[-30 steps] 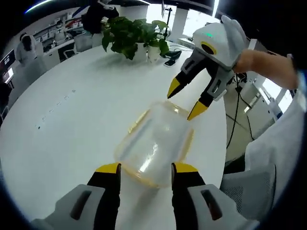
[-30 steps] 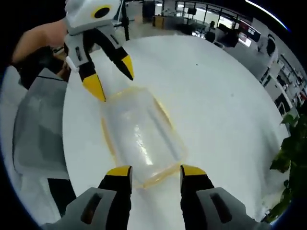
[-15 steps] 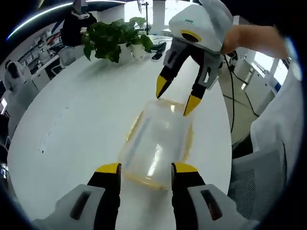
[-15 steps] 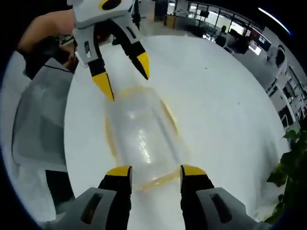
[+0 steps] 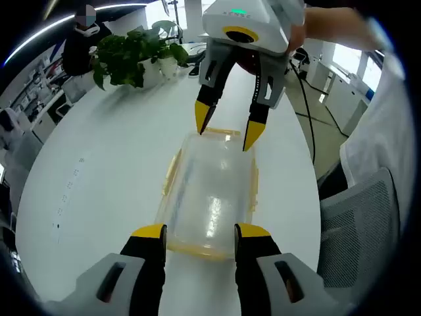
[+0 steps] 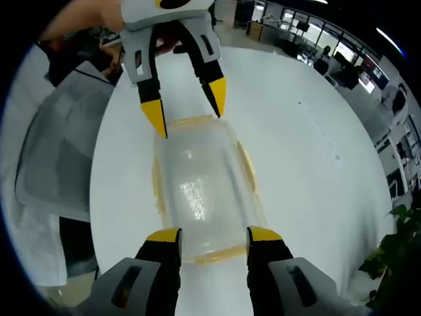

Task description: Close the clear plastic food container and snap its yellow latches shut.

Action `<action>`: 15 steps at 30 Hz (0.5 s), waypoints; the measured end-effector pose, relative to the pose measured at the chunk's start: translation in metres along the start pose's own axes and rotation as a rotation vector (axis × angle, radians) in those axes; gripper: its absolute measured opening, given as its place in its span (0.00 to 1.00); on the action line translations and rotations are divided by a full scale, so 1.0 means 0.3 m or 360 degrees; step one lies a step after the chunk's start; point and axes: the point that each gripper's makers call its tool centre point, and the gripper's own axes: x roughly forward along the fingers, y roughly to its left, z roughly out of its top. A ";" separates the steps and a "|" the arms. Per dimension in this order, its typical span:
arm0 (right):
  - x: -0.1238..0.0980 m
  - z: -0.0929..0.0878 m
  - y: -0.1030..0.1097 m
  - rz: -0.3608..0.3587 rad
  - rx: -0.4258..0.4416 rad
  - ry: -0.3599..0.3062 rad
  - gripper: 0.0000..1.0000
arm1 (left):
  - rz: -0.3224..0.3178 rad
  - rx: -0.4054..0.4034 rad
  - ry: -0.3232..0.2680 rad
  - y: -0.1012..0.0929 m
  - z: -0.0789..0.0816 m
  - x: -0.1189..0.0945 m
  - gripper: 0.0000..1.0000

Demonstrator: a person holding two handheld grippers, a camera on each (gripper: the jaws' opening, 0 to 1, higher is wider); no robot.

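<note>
Since the earlier frames, both grippers are seen lined up end to end over the clear plastic food container (image 5: 210,197). In the left gripper view the right gripper (image 5: 227,135), previously off to the far right and angled, is now centred over the container's far short end, its yellow tips straddling that edge. In the right gripper view the left gripper (image 6: 191,112) is likewise found shifted toward the middle, squarely over the opposite end. The container itself appears unmoved on the table; only the cameras are judged to have swung.

The left gripper (image 5: 200,232) is held with its jaws spread wide, nothing between them, the tips placed at either side of the near short end. The right gripper (image 6: 207,236) is held the same way: parted, gripping nothing, set at its own near end of the box.

The container (image 6: 200,191) is noted as a rounded rectangular tub of translucent, glossy plastic, with bright glare patches on its lid. The lid is seen lying on top. Yellow latches (image 5: 172,172) are seen along the rim; those on the long sides flare outward. Whether the end latches are fastened cannot be told.

The round table (image 5: 99,158) is recorded as smooth, matte white. A potted plant (image 5: 128,56) with broad green leaves is seen at the far left of it. A grey mesh chair (image 5: 355,224) is noted near the table's right edge, and a person's hand (image 5: 329,23) is seen on the right gripper's white body.
</note>
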 end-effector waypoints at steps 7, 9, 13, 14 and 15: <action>0.000 0.038 -0.002 0.0011 -0.0005 -0.0049 0.38 | -0.0014 0.0038 -0.0027 -0.009 0.027 0.011 0.40; 0.004 0.048 -0.001 0.0012 -0.0025 -0.0053 0.38 | -0.0021 0.0055 -0.0031 -0.012 0.035 0.018 0.39; 0.015 0.064 0.006 0.0028 -0.0047 -0.0059 0.38 | -0.0037 0.0069 -0.0039 -0.018 0.053 0.033 0.39; 0.017 0.070 0.005 0.0029 -0.0054 -0.0062 0.38 | -0.0041 0.0078 -0.0042 -0.021 0.060 0.037 0.39; 0.018 0.075 0.005 0.0031 -0.0053 -0.0066 0.38 | -0.0044 0.0084 -0.0043 -0.022 0.065 0.041 0.39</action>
